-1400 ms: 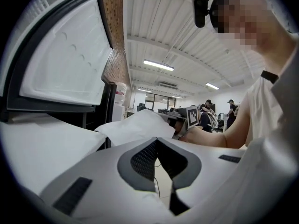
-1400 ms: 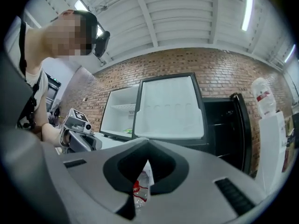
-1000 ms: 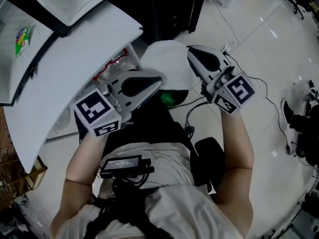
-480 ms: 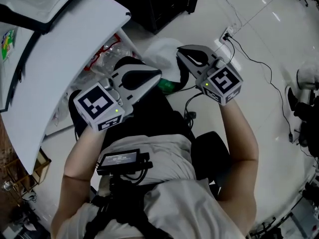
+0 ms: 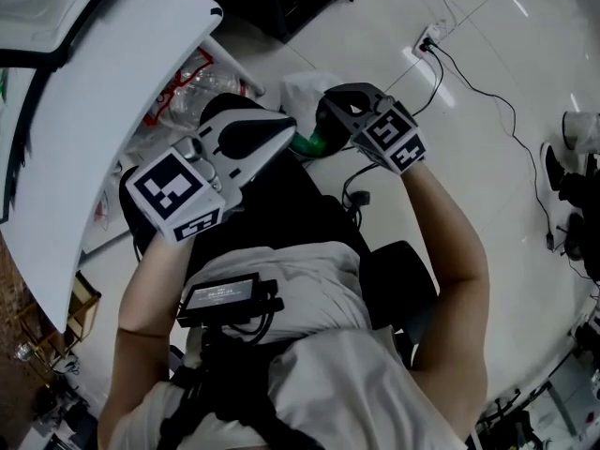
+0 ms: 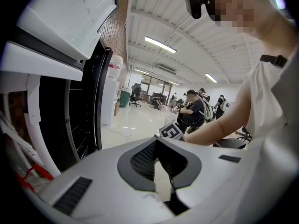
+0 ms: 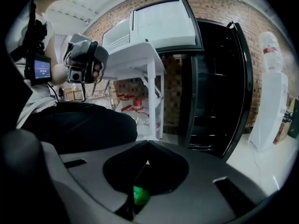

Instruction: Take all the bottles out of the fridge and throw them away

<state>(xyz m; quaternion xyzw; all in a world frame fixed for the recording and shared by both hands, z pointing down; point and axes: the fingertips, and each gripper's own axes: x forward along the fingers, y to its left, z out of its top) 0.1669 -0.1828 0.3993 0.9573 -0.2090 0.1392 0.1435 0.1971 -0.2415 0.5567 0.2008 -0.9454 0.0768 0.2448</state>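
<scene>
My right gripper [image 5: 325, 112], dark grey, points down-left over a green thing [image 5: 307, 145] beside a white bag [image 5: 302, 90] on the floor. Its jaws are shut tip to tip [image 7: 147, 143]. A green spot [image 7: 140, 195] shows through the slit between them; whether it is gripped I cannot tell. My left gripper [image 5: 289, 126], white, hovers just left of it, shut and empty [image 6: 157, 141]. Several clear bottles with red labels [image 5: 192, 92] lie heaped under the white table [image 5: 112, 111], seen also as the bottles [image 7: 133, 107] in the right gripper view.
A tall black cabinet with its door open [image 7: 217, 83] stands right of the white table leg [image 7: 151, 94]. A water dispenser [image 7: 270, 92] is further right. A socket strip and cables [image 5: 429, 40] cross the floor, and a black chair [image 5: 401, 284] sits by my right side.
Both grippers have come down, the right one much more, tipping its nose down onto the green thing. The white bag is now largely covered by the grippers.
</scene>
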